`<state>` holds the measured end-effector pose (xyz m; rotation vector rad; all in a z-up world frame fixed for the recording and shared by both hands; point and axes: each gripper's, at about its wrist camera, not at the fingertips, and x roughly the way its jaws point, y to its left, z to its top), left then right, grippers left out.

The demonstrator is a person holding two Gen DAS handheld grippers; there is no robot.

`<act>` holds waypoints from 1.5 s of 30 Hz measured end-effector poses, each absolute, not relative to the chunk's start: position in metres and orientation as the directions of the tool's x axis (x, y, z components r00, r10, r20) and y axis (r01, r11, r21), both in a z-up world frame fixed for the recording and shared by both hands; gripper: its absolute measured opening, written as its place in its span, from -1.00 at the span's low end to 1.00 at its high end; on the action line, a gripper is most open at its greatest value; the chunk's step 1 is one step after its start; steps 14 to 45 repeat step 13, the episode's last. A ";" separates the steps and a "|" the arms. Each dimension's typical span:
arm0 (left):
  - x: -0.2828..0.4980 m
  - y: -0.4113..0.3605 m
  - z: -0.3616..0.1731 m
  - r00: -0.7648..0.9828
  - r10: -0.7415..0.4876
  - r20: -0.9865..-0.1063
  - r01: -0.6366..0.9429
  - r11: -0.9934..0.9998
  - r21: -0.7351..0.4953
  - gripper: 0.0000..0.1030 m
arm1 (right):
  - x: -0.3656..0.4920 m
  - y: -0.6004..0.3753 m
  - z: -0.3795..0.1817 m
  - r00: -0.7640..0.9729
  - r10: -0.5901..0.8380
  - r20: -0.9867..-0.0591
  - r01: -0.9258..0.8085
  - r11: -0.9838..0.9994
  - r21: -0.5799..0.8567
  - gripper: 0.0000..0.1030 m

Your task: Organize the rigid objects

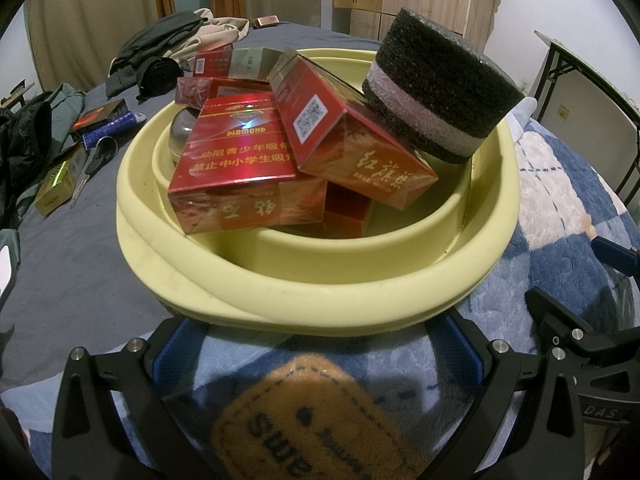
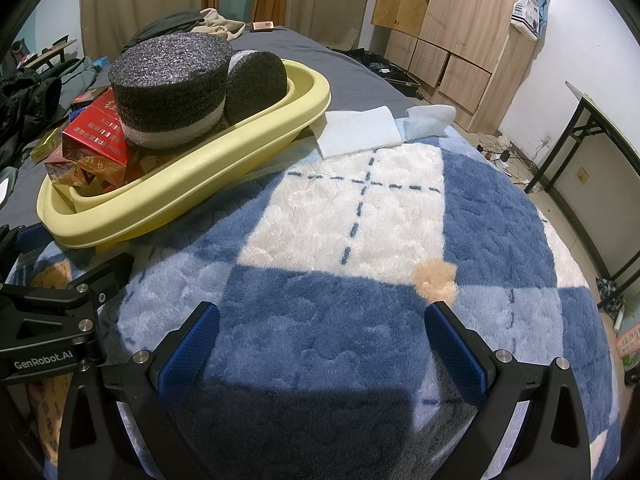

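A pale yellow basin (image 1: 320, 276) (image 2: 168, 196) sits on the bed, partly on a blue and white fleece blanket (image 2: 360, 216). Piled inside are several red cigarette boxes (image 1: 240, 148) (image 2: 96, 136), a metal tin (image 1: 182, 132) and a black foam cylinder with a white band (image 1: 440, 80) (image 2: 172, 80). Behind it lies a second foam cylinder (image 2: 256, 80). My left gripper (image 1: 316, 328) is open, its blue pads spread just under the basin's near rim, holding nothing. My right gripper (image 2: 322, 316) is open over the blanket to the right of the basin.
On the grey sheet left of the basin lie a dark box (image 1: 100, 116), a gold box (image 1: 56, 184), a blue item (image 1: 112, 128) and a metal tool (image 1: 96, 160). Clothes (image 1: 160, 40) are heaped at the back. White cloths (image 2: 360, 128) lie beyond the blanket. A wardrobe (image 2: 460, 20) and a folding table (image 2: 600, 140) stand on the right.
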<state>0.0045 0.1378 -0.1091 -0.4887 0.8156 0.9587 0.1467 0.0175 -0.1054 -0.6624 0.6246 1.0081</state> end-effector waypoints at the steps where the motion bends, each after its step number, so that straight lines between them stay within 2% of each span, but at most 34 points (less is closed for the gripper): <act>1: 0.004 0.138 -0.109 0.322 0.521 -0.790 -0.864 0.504 -0.020 1.00 | 0.147 0.018 -0.105 0.398 0.549 -0.735 -0.902 0.378 -0.207 0.99; 45: 0.007 0.133 -0.109 0.317 0.527 -0.788 -0.864 0.504 -0.011 1.00 | 0.147 0.018 -0.105 0.398 0.549 -0.735 -0.902 0.378 -0.207 0.99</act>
